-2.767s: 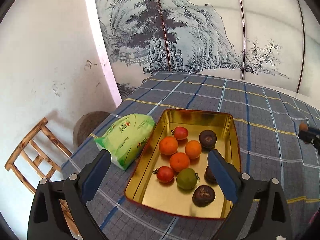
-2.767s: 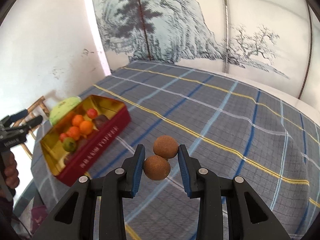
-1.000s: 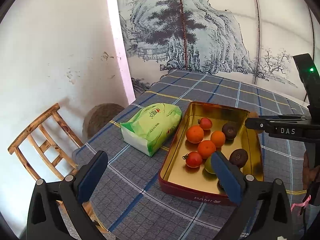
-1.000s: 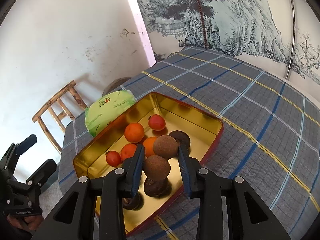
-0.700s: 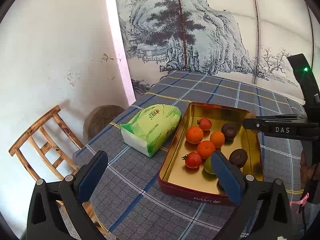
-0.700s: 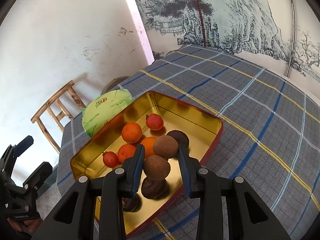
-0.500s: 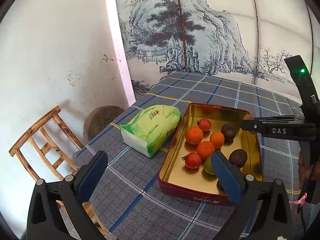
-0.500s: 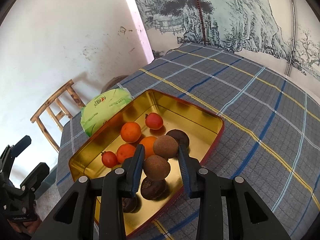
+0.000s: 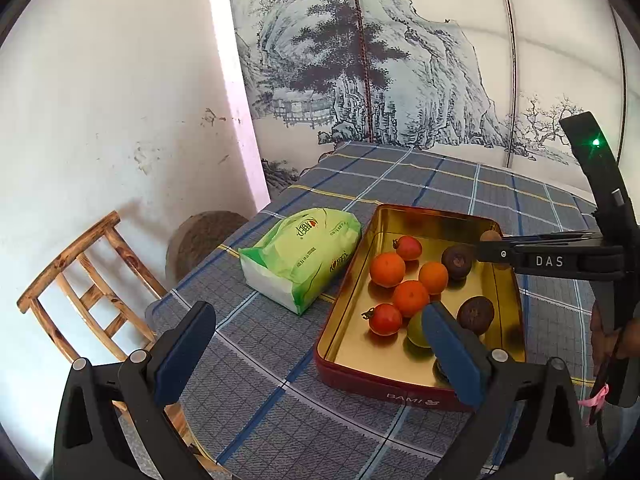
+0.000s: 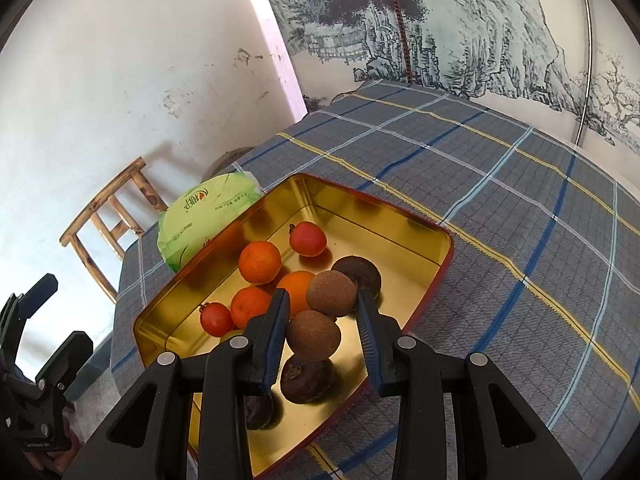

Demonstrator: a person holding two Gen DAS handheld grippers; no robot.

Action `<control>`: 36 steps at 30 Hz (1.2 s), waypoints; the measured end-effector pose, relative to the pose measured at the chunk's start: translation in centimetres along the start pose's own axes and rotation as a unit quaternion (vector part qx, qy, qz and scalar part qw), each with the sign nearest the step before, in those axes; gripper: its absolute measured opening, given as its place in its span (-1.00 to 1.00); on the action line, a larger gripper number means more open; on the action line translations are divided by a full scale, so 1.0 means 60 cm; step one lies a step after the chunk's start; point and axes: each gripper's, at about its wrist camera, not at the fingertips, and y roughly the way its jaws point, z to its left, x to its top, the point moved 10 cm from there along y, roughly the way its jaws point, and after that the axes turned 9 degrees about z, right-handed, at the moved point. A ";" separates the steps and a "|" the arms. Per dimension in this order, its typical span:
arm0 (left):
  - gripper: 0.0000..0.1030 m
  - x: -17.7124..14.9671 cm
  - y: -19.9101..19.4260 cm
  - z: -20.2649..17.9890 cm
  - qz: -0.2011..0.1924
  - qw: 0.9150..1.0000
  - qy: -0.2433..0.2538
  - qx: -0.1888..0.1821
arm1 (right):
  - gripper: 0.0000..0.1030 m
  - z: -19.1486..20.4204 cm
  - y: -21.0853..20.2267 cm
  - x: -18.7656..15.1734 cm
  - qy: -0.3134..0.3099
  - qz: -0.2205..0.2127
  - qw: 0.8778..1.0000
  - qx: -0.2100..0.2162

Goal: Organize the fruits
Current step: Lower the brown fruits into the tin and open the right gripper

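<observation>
A red tin tray (image 9: 436,214) with a gold inside lies on the plaid tablecloth. It holds several oranges (image 9: 387,269), two red tomatoes (image 9: 408,247), a green fruit (image 9: 416,330) and dark brown wrinkled fruits (image 9: 475,314). My right gripper (image 10: 322,308) hovers over the tray's (image 10: 400,240) near right part, shut on a joined pair of rough light-brown round fruits (image 10: 313,335). From the left wrist view that gripper (image 9: 490,254) reaches in from the right, above the tray's right rim. My left gripper (image 9: 316,316) stands wide open before the tray's near left corner, holding nothing.
A green tissue pack (image 9: 304,252) lies just left of the tray. Beyond the table's left edge stand a wooden chair (image 9: 80,280) and a round woven stool (image 9: 208,236). A white wall and a painted screen back the table. Bare plaid cloth (image 10: 520,200) stretches right of the tray.
The right gripper carried the brown fruit pair from the bare cloth to above the tray; over the last second it barely shifted. The left gripper drew back from the tray, then kept still.
</observation>
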 end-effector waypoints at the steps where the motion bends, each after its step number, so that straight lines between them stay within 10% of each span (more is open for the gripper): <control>1: 0.99 0.000 0.000 0.000 0.000 1.000 0.000 0.001 | -0.31 0.000 0.002 0.000 0.000 0.001 1.000 0.000; 36: 0.99 -0.012 0.010 -0.012 0.003 1.000 0.002 -0.006 | -0.30 -0.003 0.024 0.003 0.003 0.006 1.000 -0.003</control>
